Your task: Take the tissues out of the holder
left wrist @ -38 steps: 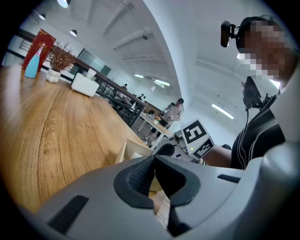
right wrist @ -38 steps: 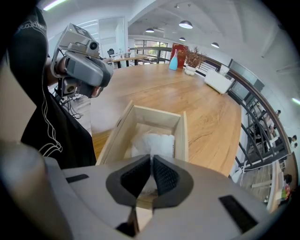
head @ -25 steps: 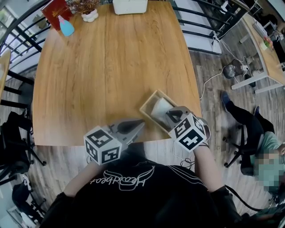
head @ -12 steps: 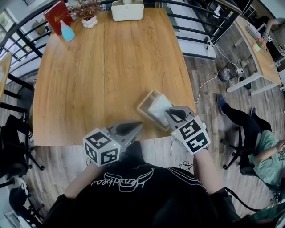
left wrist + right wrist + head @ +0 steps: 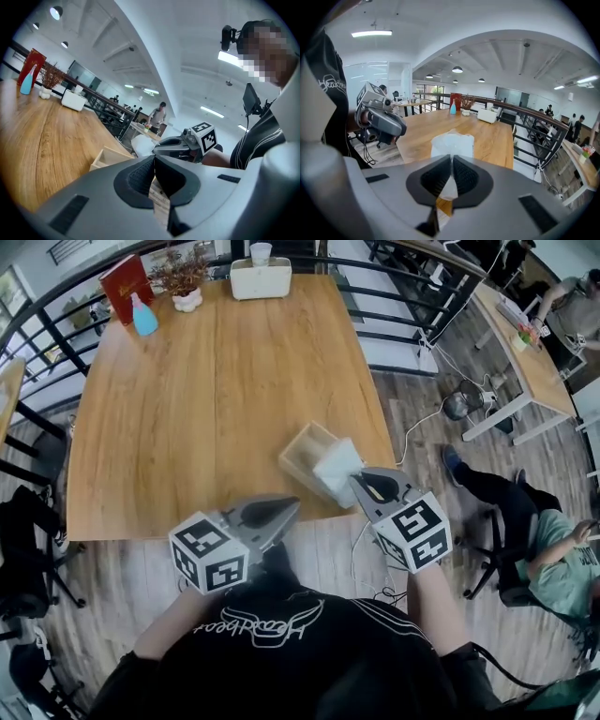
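A light wooden holder (image 5: 302,448) stands near the table's front right corner and also shows as an open box (image 5: 108,157) in the left gripper view. My right gripper (image 5: 359,484) is shut on the white tissue pack (image 5: 336,465), which hangs raised over the holder's right end. Seen along its own jaws, the tissue pack (image 5: 452,142) sticks out forward from the right gripper (image 5: 451,163). My left gripper (image 5: 292,506) hovers off the table's front edge, left of the holder, shut and with nothing in it. From there the left gripper (image 5: 153,165) faces the tissues (image 5: 142,142).
At the table's far edge stand a white box (image 5: 260,279) with a cup on it, a small potted plant (image 5: 180,274), a blue bottle (image 5: 143,318) and a red book (image 5: 124,278). A black railing (image 5: 403,296) runs on the right. A seated person (image 5: 548,554) is at the right, dark chairs (image 5: 28,512) at the left.
The right gripper has drawn the tissue pack up out of the holder, towards its right end. The left gripper has hardly moved.
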A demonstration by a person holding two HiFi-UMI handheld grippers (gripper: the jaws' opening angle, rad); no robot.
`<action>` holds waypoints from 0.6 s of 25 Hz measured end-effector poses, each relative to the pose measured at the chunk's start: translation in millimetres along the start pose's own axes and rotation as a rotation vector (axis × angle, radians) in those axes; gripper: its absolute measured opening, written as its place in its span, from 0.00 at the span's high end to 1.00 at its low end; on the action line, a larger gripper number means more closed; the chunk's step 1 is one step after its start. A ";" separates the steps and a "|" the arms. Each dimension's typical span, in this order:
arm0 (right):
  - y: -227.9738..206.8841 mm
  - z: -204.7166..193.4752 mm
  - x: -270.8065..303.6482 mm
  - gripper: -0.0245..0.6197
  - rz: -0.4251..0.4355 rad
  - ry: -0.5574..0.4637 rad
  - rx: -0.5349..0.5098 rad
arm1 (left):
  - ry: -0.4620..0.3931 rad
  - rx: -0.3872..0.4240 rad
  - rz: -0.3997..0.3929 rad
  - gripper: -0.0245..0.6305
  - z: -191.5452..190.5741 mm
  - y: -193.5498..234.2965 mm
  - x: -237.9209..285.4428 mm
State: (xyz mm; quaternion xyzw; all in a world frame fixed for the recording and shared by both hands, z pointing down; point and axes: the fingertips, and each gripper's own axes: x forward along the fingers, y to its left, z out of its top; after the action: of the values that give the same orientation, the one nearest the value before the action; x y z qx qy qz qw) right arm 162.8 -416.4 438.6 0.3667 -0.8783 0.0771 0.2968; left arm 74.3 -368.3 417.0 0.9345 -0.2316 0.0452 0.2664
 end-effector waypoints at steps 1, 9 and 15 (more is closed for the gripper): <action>2.8 1.4 -6.7 0.93 -0.002 -0.017 0.005 | -0.008 0.004 -0.006 0.94 1.8 -5.7 -1.4; 37.6 5.9 -57.2 0.93 0.011 -0.161 0.077 | -0.067 0.029 0.004 0.94 0.9 -39.3 -23.4; 65.5 10.3 -77.8 0.93 0.055 -0.287 0.180 | -0.089 0.033 0.012 0.94 -4.0 -55.7 -42.5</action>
State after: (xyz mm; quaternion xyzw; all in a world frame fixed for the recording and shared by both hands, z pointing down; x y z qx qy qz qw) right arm 156.0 -326.4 390.6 0.3748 -0.9110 0.1105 0.1320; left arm 62.1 -307.0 385.1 0.9385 -0.2483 0.0089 0.2399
